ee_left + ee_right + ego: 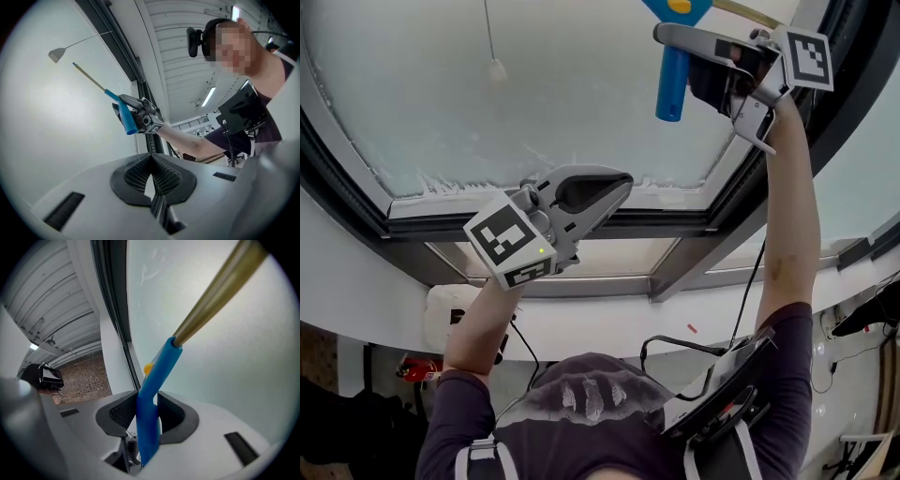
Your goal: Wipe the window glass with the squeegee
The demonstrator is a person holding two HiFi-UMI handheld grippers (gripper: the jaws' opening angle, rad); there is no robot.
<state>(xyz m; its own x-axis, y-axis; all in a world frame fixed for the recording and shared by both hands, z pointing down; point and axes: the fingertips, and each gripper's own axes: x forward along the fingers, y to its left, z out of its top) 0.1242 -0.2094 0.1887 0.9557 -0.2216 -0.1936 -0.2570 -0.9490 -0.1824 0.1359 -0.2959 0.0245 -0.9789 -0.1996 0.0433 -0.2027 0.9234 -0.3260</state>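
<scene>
Squeegee [161,362] clamped by handle in right claw [149,405]; left claw [152,161] closed, empty. Even pressure against window glass [581,84] advised.

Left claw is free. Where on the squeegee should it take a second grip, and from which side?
Probably the squeegee handle's free blue end, sticking out below the right claw, which clamps it higher up. That end is straight and narrow with the window glass behind, so approach from the room side, jaws across it. The left claw is shut; open it first.
</scene>
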